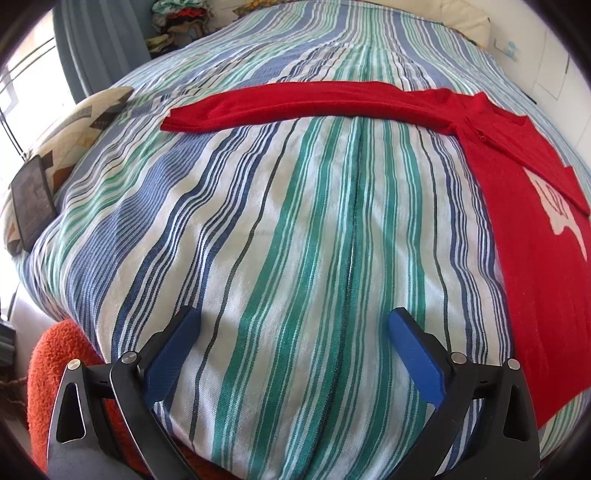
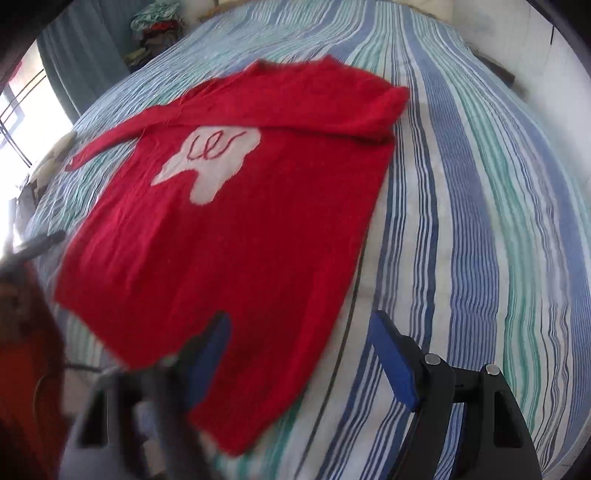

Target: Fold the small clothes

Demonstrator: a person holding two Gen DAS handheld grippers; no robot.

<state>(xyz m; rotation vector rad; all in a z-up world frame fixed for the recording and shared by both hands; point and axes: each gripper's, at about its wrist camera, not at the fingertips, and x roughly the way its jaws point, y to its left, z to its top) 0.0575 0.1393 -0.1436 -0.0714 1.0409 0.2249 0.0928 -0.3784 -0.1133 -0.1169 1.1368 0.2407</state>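
Note:
A red knit sweater [image 2: 229, 236] with a white patch [image 2: 212, 162] lies flat on the striped bed. In the left wrist view its body [image 1: 535, 258] is at the right and one sleeve [image 1: 288, 105] stretches out to the left. The other sleeve is folded across the chest in the right wrist view. My left gripper [image 1: 293, 332] is open and empty above bare bedspread, well short of the sleeve. My right gripper [image 2: 301, 339] is open over the sweater's lower right hem, with nothing between its fingers.
The striped bedspread [image 1: 295, 221] covers the whole bed. A patterned pillow [image 1: 74, 125] and a dark tablet [image 1: 31, 199] lie at the left edge. An orange fluffy item [image 1: 48, 376] sits below the bed's near left corner. Piled clothes [image 1: 177, 22] stand at the far end.

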